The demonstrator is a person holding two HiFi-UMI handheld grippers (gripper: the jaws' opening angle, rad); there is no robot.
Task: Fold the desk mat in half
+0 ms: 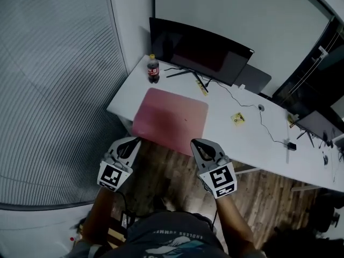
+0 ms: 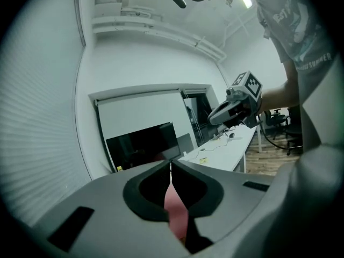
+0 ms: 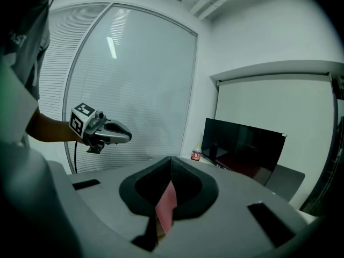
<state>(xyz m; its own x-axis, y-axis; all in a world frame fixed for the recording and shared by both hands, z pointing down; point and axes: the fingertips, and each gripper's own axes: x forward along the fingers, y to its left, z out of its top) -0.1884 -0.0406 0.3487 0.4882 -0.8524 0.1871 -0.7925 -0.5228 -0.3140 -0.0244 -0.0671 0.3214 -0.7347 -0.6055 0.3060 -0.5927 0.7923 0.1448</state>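
The person stands at the near edge of the white tabletop (image 1: 242, 138) with both forearms held out low and forward, one gripper in each hand, each angled slightly downward toward the tabletop. The left gripper (image 1: 134, 140) sits just off the near left corner of the desk mat (image 1: 169, 117), and the right gripper (image 1: 196, 142) is just off its near right corner; from the head view I cannot tell whether either tip touches the mat's edge. Both grippers have their jaws pressed together at the tips with nothing pinched between them. The strip of pink seen through the gap behind each pair of jaws is the mat lying beyond. The mat is one pink sheet, spread flat and unfolded at the left end of the tabletop, close to its near edge. Behind it stand one dark monitor (image 1: 199, 50) and one cola bottle (image 1: 153, 69), upright at the far left corner. One small yellow item (image 1: 238, 118) lies to the right of the mat, well apart from it. That makes two grippers, both shut and empty.
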